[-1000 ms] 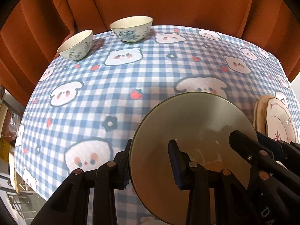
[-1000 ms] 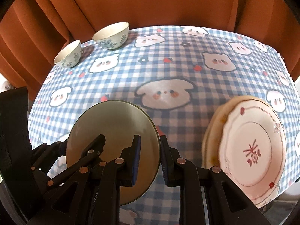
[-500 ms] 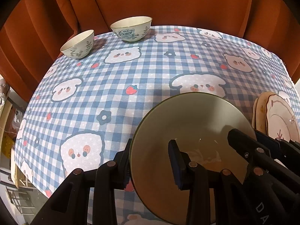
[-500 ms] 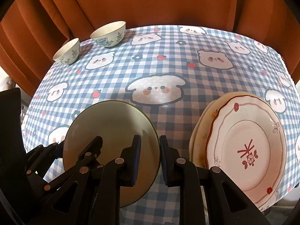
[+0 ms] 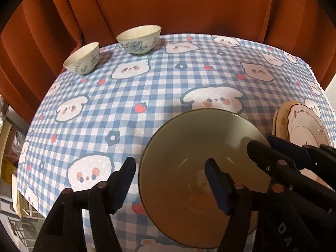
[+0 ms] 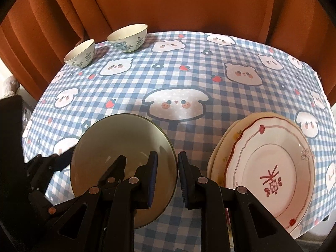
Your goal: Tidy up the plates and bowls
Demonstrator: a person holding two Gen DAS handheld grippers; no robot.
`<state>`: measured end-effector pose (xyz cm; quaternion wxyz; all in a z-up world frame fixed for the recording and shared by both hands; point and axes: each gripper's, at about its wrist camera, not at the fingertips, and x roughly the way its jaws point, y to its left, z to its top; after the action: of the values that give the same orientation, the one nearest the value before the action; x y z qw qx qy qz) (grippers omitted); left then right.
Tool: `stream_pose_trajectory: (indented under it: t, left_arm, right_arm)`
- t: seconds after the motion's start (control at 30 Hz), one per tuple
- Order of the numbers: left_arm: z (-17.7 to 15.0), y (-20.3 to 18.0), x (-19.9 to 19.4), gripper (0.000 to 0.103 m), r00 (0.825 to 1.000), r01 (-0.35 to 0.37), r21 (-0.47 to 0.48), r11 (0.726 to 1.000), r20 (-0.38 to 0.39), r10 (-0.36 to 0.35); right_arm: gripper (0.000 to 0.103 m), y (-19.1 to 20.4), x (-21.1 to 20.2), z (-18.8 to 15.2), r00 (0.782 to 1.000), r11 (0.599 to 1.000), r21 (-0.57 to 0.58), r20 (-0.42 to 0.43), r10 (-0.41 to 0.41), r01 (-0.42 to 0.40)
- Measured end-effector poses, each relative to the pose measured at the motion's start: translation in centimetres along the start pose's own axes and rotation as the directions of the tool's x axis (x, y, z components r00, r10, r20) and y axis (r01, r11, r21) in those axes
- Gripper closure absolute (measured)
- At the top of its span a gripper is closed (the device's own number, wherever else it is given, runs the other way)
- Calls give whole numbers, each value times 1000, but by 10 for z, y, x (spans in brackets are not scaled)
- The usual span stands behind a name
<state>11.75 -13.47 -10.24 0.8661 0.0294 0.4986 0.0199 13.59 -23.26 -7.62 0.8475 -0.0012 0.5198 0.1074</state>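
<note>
An olive-green bowl (image 5: 189, 168) sits low over the near edge of the checked tablecloth (image 5: 147, 88); it also shows in the right wrist view (image 6: 117, 142). My left gripper (image 5: 170, 180) is open, its fingers straddling the bowl's left rim with gaps on both sides. My right gripper (image 6: 167, 178) straddles the bowl's right rim, its jaws slightly parted, apparently not pinching. A stack of cream plates (image 6: 268, 168) with red trim lies at the right. Two small white-and-green bowls (image 5: 83, 59) (image 5: 139, 38) stand at the far left.
Orange curtains (image 5: 189, 4) hang close behind the table. The table's left edge drops off to floor clutter (image 5: 8, 157). Bare cloth (image 6: 178, 73) lies between the far bowls and the plates.
Both grippers and the green bowl have moved back toward the near edge. The left gripper's fingers have opened away from the bowl's rim, and the right jaws have parted slightly.
</note>
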Motion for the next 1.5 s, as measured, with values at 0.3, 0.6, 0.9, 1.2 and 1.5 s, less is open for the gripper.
stream_pose_trajectory:
  t: [0.3,0.6,0.9,1.2,1.5]
  left_arm:
    - [8,24,-16,24,999,40,-52,998,21,-39]
    - [24,60,-22,20,995,96,-40,995,28,-95]
    - [49,112,-16,20,993,114,-34,993,36,-112]
    - [86,176,3,20,994,89,-39,995,65,-86]
    - [136,239,33,20,995,66,-25,997,81,-64]
  right_arm:
    - [50,4,-12,11,1000,1000,28,11,12,-12]
    - [33,30,-22,30,998,998,57,57,-5,2]
    - [30,74,-15,59,998,997,67,61,-29,25]
    - [30,130,6,103,995,996,73,85,-53,47]
    - [30,185,35,158,992,995,81,107,-65,56]
